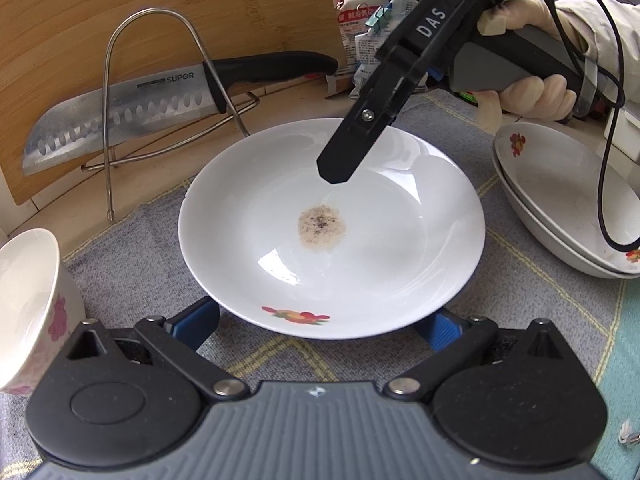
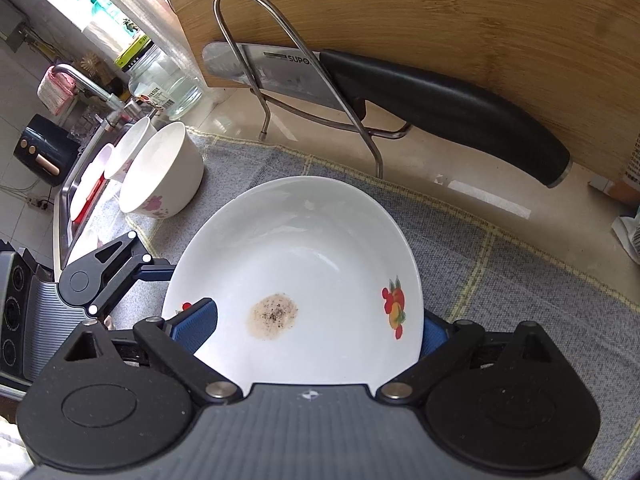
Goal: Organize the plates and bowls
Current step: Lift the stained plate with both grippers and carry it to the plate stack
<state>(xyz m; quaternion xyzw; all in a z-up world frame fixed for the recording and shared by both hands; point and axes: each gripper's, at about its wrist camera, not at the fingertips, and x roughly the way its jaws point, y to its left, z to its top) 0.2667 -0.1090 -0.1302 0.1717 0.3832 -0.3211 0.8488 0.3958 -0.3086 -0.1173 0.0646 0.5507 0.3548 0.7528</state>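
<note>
A white plate (image 1: 332, 240) with a fruit print and a brown stain lies on the grey cloth (image 1: 132, 264). My left gripper (image 1: 320, 326) is open, its blue pads low on either side of the plate's near rim. My right gripper (image 2: 316, 326) is open; one finger is over the plate (image 2: 304, 264), the other is outside its rim. In the left wrist view its black finger (image 1: 348, 152) hangs over the plate's far side. Two stacked plates (image 1: 568, 204) sit at right. A white flowered bowl (image 1: 28, 308) stands at left, with a second bowl (image 2: 132, 148) behind it.
A knife (image 1: 120, 116) rests in a wire rack (image 1: 160, 92) against a wooden board (image 1: 120, 8) at the back. Food packets (image 1: 364, 40) stand at back right. A glass jar (image 2: 168, 80), tap and sink lie at far left in the right wrist view.
</note>
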